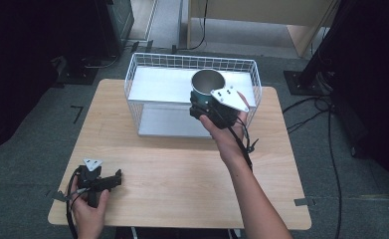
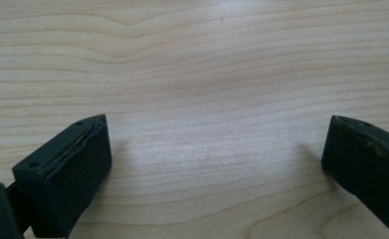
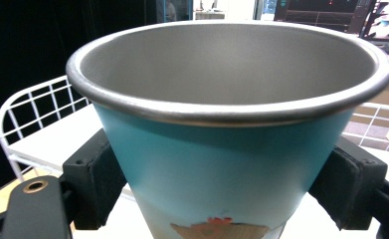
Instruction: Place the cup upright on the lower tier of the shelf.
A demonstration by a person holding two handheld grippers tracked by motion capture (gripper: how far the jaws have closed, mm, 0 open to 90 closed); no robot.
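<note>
Your right hand-held gripper (image 3: 222,194) clamps the cup (image 3: 222,149); tilt it and it may clip the wire basket (image 1: 142,74), left hand-held gripper (image 2: 217,164) gaping empty

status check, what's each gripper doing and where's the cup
Right gripper shut on teal cup, upright over wire basket. Left gripper open, empty, at table.

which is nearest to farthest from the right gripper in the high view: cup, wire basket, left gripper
1. cup, clamped in the right gripper.
2. wire basket, just beneath and around it at the table's far side.
3. left gripper, near left corner, on the table.
</note>
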